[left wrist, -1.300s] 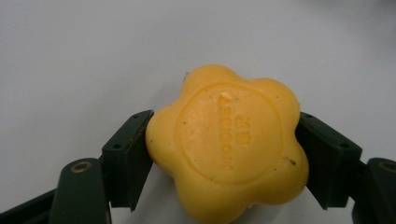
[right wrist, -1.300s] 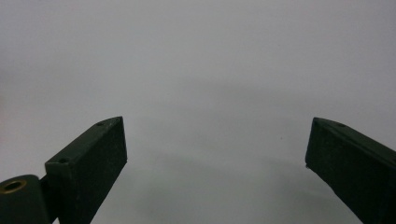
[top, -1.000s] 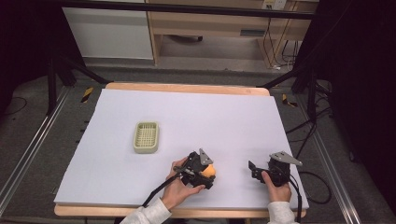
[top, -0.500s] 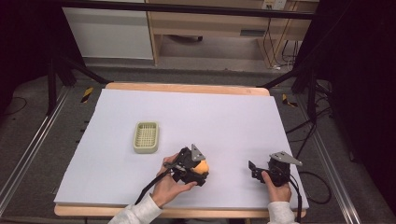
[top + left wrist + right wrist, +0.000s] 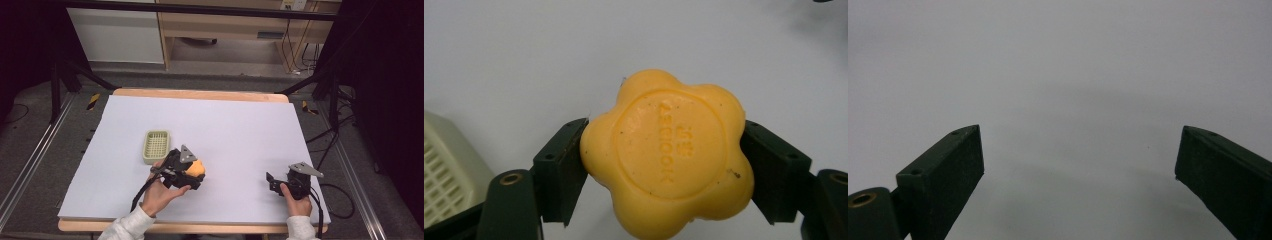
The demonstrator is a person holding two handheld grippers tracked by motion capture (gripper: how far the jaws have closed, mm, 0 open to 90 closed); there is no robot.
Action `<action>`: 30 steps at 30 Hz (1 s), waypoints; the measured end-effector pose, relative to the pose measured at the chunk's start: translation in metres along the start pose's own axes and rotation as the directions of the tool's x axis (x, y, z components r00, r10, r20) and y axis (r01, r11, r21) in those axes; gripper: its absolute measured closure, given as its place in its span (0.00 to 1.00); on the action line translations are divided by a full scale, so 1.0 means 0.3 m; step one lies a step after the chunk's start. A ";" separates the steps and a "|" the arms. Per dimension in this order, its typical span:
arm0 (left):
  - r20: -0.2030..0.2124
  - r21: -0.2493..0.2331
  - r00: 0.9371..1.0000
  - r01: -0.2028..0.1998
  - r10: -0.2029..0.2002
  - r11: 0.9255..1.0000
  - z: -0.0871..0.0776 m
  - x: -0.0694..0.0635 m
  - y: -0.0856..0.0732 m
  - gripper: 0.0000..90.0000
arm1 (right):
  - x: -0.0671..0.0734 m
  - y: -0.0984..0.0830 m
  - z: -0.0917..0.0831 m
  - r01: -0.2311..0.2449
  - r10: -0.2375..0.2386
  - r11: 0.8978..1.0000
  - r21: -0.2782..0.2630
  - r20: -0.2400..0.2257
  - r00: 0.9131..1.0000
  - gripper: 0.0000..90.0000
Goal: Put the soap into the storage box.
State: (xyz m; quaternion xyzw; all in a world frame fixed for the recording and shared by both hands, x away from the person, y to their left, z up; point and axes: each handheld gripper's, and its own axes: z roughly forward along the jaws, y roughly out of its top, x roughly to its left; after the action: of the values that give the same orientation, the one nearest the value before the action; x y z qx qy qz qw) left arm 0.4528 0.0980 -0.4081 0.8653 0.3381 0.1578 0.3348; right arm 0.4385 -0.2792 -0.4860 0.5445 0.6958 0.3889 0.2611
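Carried nearer one basket (image 5: 156, 146): one soap (image 5: 667, 159) in left tool (image 5: 664, 165).

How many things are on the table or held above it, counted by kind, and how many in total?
Orange flower-shaped soap bar: 1, clamped in the left gripper
Pale green slotted soap dish: 1, on the white table cover
Handheld grippers: 2, the left one and the right gripper, which is open with nothing between its jaws
Total: 4

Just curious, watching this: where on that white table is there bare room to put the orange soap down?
Bare white table stretches beyond and right of the pale green slotted plastic basket, also between both claws. Crowded only around the basket, beside the left claw gripping the orange flower-shaped soap.
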 end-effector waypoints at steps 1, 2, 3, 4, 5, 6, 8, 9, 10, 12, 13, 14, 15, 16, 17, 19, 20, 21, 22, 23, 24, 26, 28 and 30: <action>-0.004 0.000 1.000 0.005 -0.005 1.000 -0.005 0.009 -0.002 0.29 | 0.000 0.000 0.000 -0.001 0.001 1.000 0.001 -0.001 1.000 0.07; -0.011 -0.001 1.000 0.013 -0.013 1.000 -0.010 0.021 -0.004 0.29 | -0.001 0.000 0.001 0.000 0.000 1.000 0.001 0.001 1.000 0.06; -0.019 -0.005 1.000 0.023 -0.023 1.000 -0.015 0.035 -0.006 0.29 | -0.001 0.000 0.001 0.001 -0.001 1.000 0.001 0.001 1.000 0.07; -0.024 -0.007 0.999 0.037 -0.037 0.999 -0.020 0.053 -0.008 0.29 | 0.000 0.000 0.001 0.000 0.000 1.000 0.000 0.001 1.000 0.06; -0.030 -0.008 0.998 0.047 -0.048 0.999 -0.022 0.066 -0.010 0.29 | 0.000 0.000 0.000 0.000 0.000 1.000 0.000 0.000 1.000 0.06; -0.030 -0.008 0.998 0.047 -0.048 0.999 -0.022 0.066 -0.010 0.29 | -0.001 0.000 0.001 0.000 0.000 1.000 0.000 0.000 1.000 0.07; -0.049 -0.007 0.996 0.069 -0.069 0.998 -0.025 0.100 -0.017 0.29 | -0.001 0.000 0.000 -0.001 0.001 1.000 -0.001 0.000 1.000 0.06; -0.056 -0.010 0.995 0.076 -0.077 0.997 -0.026 0.113 -0.019 0.29 | -0.002 -0.001 0.001 0.000 0.000 1.000 -0.002 0.002 1.000 0.07; -0.060 -0.012 0.995 0.081 -0.081 0.997 -0.028 0.121 -0.020 0.29 | -0.002 -0.001 0.001 0.000 0.000 1.000 -0.002 0.002 1.000 0.06; -0.070 -0.010 0.994 0.087 -0.087 0.996 -0.033 0.141 -0.022 0.29 | -0.003 0.000 0.001 0.001 -0.001 1.000 -0.002 0.000 1.000 0.06; -0.072 -0.012 0.993 0.091 -0.092 0.996 -0.034 0.147 -0.023 0.29 | -0.003 0.000 0.001 0.001 -0.001 1.000 -0.002 0.001 1.000 0.06; -0.080 -0.016 0.992 0.095 -0.096 0.995 -0.035 0.155 -0.023 0.29 | -0.002 -0.001 0.001 0.000 0.000 1.000 -0.002 0.002 1.000 0.06; -0.083 -0.011 0.992 0.096 -0.097 0.995 -0.038 0.161 -0.024 0.29 | -0.002 -0.001 0.000 0.001 -0.001 1.000 -0.004 0.003 1.000 0.07; -0.088 -0.014 0.991 0.098 -0.099 0.995 -0.039 0.168 -0.025 0.29 | -0.002 -0.001 0.000 0.001 -0.001 1.000 -0.006 0.004 1.000 0.07; -0.090 -0.012 0.991 0.103 -0.103 0.995 -0.042 0.175 -0.026 0.29 | -0.002 -0.001 0.000 0.003 -0.003 1.000 -0.007 0.004 1.000 0.06; -0.098 -0.017 0.989 0.106 -0.107 0.994 -0.047 0.187 -0.027 0.29 | -0.002 -0.001 0.000 0.003 -0.003 1.000 -0.006 0.003 1.000 0.07; -0.100 -0.017 0.989 0.111 -0.112 0.994 -0.050 0.193 -0.028 0.29 | -0.002 -0.001 0.000 0.002 -0.002 1.000 -0.005 0.003 1.000 0.07; -0.103 -0.021 0.988 0.115 -0.116 0.993 -0.052 0.199 -0.029 0.29 | -0.002 -0.001 0.001 0.005 -0.004 1.000 -0.006 0.003 1.000 0.06; -0.102 -0.021 0.987 0.122 -0.123 0.992 -0.055 0.205 -0.030 0.29 | -0.002 -0.001 0.001 0.005 -0.005 1.000 -0.005 0.003 1.000 0.07; -0.106 -0.023 0.986 0.123 -0.125 0.992 -0.057 0.211 -0.031 0.29 | -0.002 -0.001 0.001 0.005 -0.005 1.000 -0.005 0.003 1.000 0.06; -0.109 -0.020 0.986 0.126 -0.127 0.992 -0.059 0.218 -0.031 0.29 | -0.002 -0.001 0.001 0.005 -0.005 1.000 -0.004 0.003 1.000 0.06; -0.112 -0.027 0.985 0.131 -0.133 0.991 -0.059 0.223 -0.032 0.29 | -0.001 -0.001 0.001 -0.002 0.002 1.000 0.000 -0.001 1.000 0.06; -0.116 -0.027 0.983 0.140 -0.143 0.990 -0.060 0.238 -0.033 0.29 | -0.001 -0.001 0.001 0.001 -0.001 1.000 -0.001 0.000 1.000 0.07; -0.123 -0.024 0.981 0.146 -0.148 0.989 -0.063 0.250 -0.034 0.29 | 0.000 0.000 0.000 -0.002 0.002 1.000 0.000 -0.001 1.000 0.06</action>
State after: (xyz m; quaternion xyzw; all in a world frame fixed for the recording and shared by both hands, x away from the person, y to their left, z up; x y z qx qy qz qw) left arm 0.4926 0.1643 -0.3979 0.8239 0.4201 0.1886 0.3304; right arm 0.4384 -0.2792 -0.4860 0.5450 0.6953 0.3895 0.2605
